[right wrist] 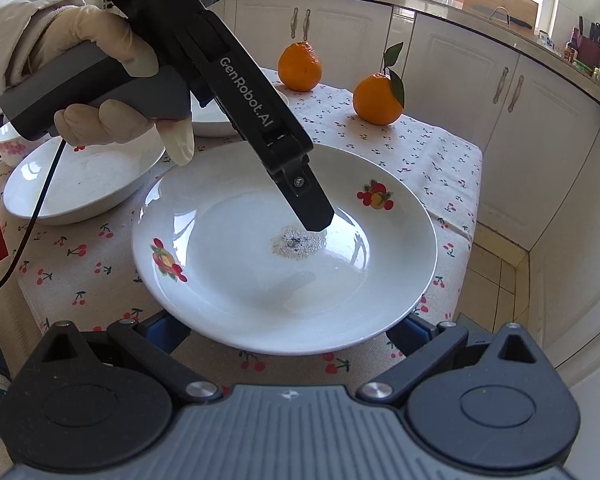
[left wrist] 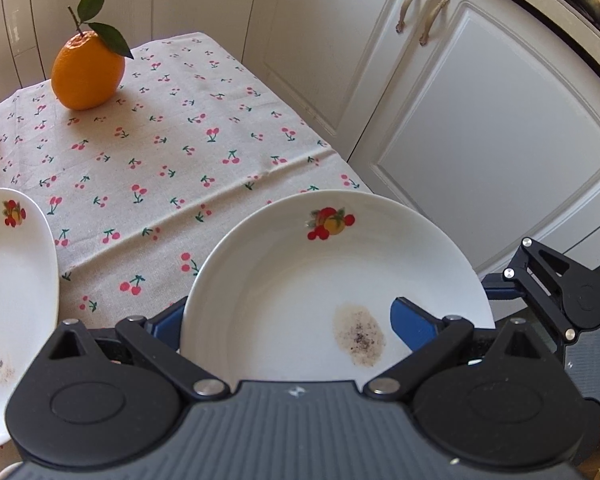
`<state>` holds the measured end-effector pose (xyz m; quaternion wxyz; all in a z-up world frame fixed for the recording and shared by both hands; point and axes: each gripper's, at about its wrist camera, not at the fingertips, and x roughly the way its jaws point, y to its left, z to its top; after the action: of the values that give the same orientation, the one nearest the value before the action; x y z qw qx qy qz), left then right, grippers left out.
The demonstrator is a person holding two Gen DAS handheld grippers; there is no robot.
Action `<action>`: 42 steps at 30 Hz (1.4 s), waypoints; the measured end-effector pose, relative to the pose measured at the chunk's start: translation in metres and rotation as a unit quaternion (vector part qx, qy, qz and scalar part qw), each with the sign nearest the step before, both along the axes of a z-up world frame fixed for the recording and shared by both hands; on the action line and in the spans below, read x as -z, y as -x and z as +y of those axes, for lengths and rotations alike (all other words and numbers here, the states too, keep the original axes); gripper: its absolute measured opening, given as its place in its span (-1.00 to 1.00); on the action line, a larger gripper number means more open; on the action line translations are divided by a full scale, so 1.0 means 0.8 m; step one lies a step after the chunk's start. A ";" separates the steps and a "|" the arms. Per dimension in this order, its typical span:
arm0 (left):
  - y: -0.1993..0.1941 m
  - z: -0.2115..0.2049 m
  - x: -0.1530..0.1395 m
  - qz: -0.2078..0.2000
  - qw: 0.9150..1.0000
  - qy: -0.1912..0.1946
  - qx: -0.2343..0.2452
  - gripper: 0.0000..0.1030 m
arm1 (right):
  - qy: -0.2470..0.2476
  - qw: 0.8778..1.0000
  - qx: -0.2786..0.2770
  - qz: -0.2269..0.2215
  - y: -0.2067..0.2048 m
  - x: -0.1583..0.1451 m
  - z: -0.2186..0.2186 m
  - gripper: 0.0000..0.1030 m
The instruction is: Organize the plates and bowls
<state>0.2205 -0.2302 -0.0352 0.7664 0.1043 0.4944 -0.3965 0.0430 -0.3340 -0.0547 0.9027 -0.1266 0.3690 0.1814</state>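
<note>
A white plate [right wrist: 284, 276] with fruit prints and a dark stain in its middle is at the table's near right; it also shows in the left wrist view [left wrist: 320, 280]. My left gripper [left wrist: 288, 320] has one blue finger [left wrist: 414, 326] over the plate and the other under its rim; from the right wrist view its upper finger [right wrist: 312, 208] reaches to the stain. My right gripper [right wrist: 288, 334] is open, its blue fingers [right wrist: 410, 334] low at the plate's near rim. A second white plate [right wrist: 80, 180] lies at left, also in the left wrist view [left wrist: 12, 280]. A third white dish [right wrist: 216, 118] lies behind the left gripper.
Two oranges [right wrist: 300, 66] [right wrist: 378, 98] stand at the far side of the cherry-print tablecloth [left wrist: 160, 152]. A small cup [right wrist: 10, 146] stands at the far left. White cabinets [left wrist: 480, 120] stand close on the right, past the table edge.
</note>
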 end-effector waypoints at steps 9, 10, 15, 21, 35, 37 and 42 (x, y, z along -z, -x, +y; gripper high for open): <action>-0.030 -0.006 0.013 -0.004 0.999 0.001 -0.033 0.94 | -0.014 1.000 -0.008 0.009 -0.037 0.009 -0.017 1.00; -0.032 -0.007 0.014 -0.004 0.999 0.002 -0.036 0.94 | -0.011 1.000 -0.009 0.009 -0.039 0.010 -0.017 1.00; -0.039 -0.010 0.019 -0.008 0.999 0.002 -0.043 0.94 | -0.002 1.000 -0.006 0.007 -0.050 0.011 -0.021 1.00; -0.048 -0.012 0.023 -0.002 0.999 0.004 -0.052 0.94 | 0.000 1.000 0.000 0.007 -0.065 0.014 -0.025 1.00; -0.044 -0.012 0.020 -0.009 0.999 0.006 -0.050 0.94 | -0.009 0.999 0.020 0.023 -0.066 0.022 -0.025 1.00; -0.039 -0.008 0.014 -0.018 0.998 0.006 -0.052 0.94 | -0.005 0.999 0.024 0.021 -0.061 0.019 -0.025 1.00; -0.024 0.005 -0.004 -0.037 0.998 0.009 -0.055 0.94 | -0.012 0.999 0.047 0.022 -0.046 0.004 -0.023 1.00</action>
<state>0.2396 -0.2261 -0.0319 0.8058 0.0843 0.4672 -0.3540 0.0795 -0.3528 -0.0577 0.9033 -0.0945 0.3922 0.1458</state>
